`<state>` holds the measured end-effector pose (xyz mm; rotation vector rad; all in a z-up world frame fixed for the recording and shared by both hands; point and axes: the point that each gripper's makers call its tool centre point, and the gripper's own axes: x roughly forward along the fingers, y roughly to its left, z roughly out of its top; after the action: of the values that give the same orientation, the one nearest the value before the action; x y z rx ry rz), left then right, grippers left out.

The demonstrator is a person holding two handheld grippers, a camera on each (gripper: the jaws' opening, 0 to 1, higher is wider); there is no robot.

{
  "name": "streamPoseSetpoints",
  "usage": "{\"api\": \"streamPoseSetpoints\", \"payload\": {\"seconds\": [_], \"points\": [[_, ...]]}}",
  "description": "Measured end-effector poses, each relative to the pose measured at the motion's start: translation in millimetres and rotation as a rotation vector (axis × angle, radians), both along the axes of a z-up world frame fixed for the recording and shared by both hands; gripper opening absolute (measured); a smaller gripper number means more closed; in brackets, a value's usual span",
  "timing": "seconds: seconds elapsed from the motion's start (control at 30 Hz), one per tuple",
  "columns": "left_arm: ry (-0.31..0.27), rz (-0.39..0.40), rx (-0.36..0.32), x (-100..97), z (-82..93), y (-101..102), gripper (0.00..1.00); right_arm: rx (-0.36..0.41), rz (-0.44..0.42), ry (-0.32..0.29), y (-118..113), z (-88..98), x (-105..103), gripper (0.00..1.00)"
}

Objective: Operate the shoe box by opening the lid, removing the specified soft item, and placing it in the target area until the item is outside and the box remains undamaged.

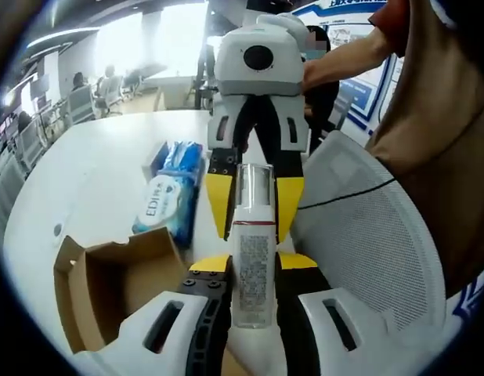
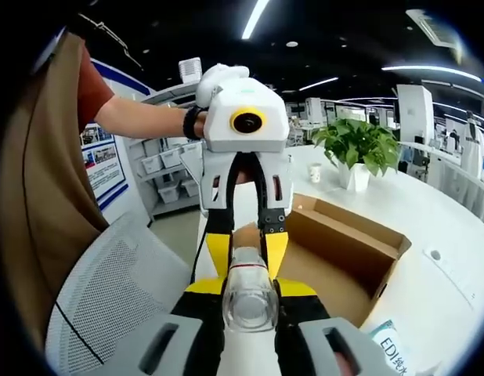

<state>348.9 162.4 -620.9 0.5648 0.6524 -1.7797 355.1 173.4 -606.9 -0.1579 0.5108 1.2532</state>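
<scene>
Shoe box (image 1: 109, 290): brown, lid open, on the white bench (image 1: 85, 180); inside looks bare.
Bottle (image 1: 253, 258): clear, held up over the box.
Left tool (image 1: 252, 270): pinching the bottle.
Right tool (image 2: 248, 301): pinching the bottle too.
Wipes pack (image 1: 170, 196): blue, beside the box.

Your two grippers face each other across a bottle (image 1: 253, 258) held between them. The open box (image 1: 109, 286) sits on the table (image 1: 85, 172) beside it, a wipes pack (image 1: 170, 196) just behind, a mesh chair (image 1: 367, 227) opposite.
</scene>
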Motion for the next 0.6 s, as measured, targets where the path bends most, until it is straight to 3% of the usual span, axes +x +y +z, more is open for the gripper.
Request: {"api": "streamPoseSetpoints", "payload": {"seconds": [0.27, 0.6], "points": [[-0.021, 0.017, -0.021, 3.8, -1.3, -4.1, 0.20, -0.037, -0.011, 0.014, -4.6, -3.4, 2.0, 0.18], [0.010, 0.055, -0.034, 1.4, -8.5, -14.0, 0.21, -0.072, -0.018, 0.079, -14.9, -9.7, -0.4, 0.18]]}}
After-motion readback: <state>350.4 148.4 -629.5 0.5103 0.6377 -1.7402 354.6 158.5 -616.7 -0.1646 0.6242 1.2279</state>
